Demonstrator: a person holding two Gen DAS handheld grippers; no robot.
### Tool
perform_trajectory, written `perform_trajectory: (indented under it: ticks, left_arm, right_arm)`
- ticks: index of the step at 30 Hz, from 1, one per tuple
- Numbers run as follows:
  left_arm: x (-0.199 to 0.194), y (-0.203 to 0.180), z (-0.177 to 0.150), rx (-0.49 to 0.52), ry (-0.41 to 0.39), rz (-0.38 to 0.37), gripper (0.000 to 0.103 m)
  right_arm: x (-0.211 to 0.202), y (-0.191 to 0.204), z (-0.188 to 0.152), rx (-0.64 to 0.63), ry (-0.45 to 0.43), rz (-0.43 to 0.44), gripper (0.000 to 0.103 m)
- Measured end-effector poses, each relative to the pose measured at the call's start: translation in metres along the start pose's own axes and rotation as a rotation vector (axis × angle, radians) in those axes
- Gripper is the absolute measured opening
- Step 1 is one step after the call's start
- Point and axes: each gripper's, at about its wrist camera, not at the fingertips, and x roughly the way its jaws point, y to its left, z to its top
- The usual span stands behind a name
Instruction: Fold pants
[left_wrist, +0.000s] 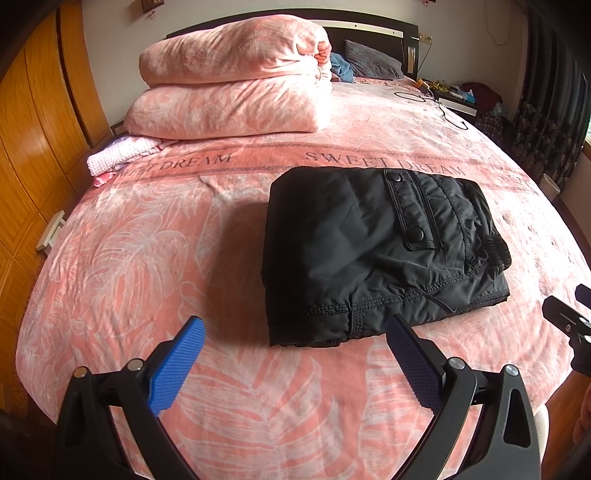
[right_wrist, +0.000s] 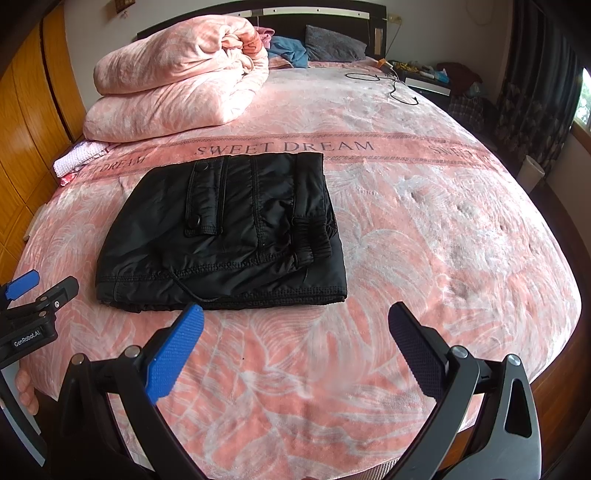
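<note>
Left tool (left_wrist: 295, 336) and right tool (right_wrist: 295, 321) both gape, empty.

Bare bed (right_wrist: 424, 229) all round folded pants (right_wrist: 229, 229), near edge open to both sides. Folded quilt (right_wrist: 177, 88) blocks far left; cable (right_wrist: 395, 86) far right.

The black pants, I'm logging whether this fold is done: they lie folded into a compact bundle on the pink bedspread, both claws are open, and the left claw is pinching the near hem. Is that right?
Not quite. The left claw pinches nothing: in the left wrist view its fingers stand open, short of the black pants. The rest holds: folded bundle on the pink bedspread, right claw open too.
</note>
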Motion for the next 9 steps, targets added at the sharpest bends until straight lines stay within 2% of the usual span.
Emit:
perform_trajectory:
  ticks: [9]
  left_arm:
    - [-0.0034,0.0009,0.0007,-0.016,0.01,-0.026,0.099]
  right_arm:
    - [0.0004,0.0,-0.0001,-0.001,-0.001,0.0,0.1]
